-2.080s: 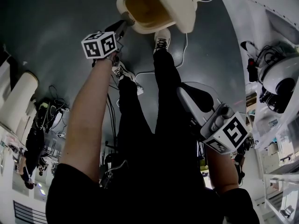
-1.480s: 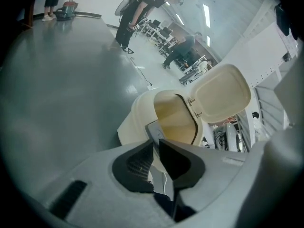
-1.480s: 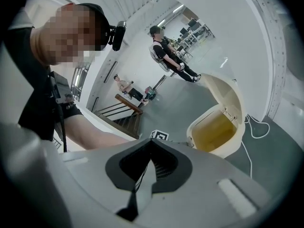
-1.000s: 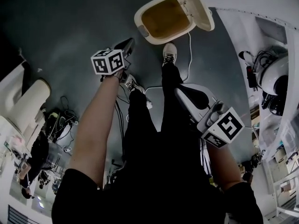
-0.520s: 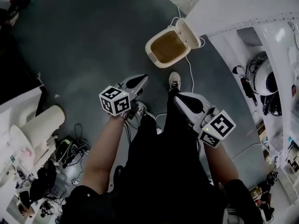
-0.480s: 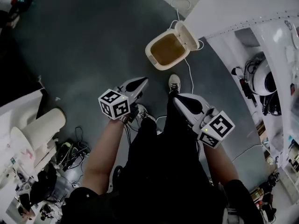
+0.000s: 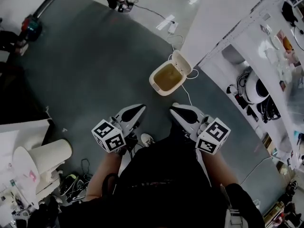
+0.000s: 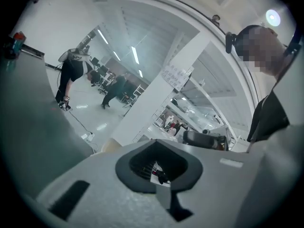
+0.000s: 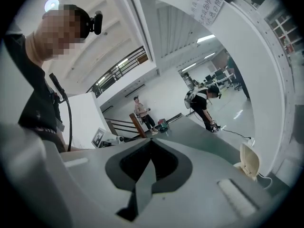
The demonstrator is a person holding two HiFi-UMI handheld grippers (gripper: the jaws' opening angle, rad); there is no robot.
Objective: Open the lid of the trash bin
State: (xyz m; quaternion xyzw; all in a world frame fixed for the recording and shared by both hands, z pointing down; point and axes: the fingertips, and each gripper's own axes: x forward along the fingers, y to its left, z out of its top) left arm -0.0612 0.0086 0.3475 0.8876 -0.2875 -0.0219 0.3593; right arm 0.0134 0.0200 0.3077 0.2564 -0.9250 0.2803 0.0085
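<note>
The trash bin (image 7: 155, 81) stood on the grey floor (image 7: 90, 61) with its lid (image 7: 182, 62) tipped open as the left gripper (image 7: 134, 112) and right gripper (image 7: 178, 112), jaws together and empty, drew well back, the job apparently done.

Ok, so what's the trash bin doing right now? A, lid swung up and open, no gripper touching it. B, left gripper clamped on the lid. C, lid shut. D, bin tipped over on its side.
A: in the head view the trash bin stands upright on the floor with its lid swung up and the inside showing. The left gripper and right gripper are near the person, apart from it.
</note>
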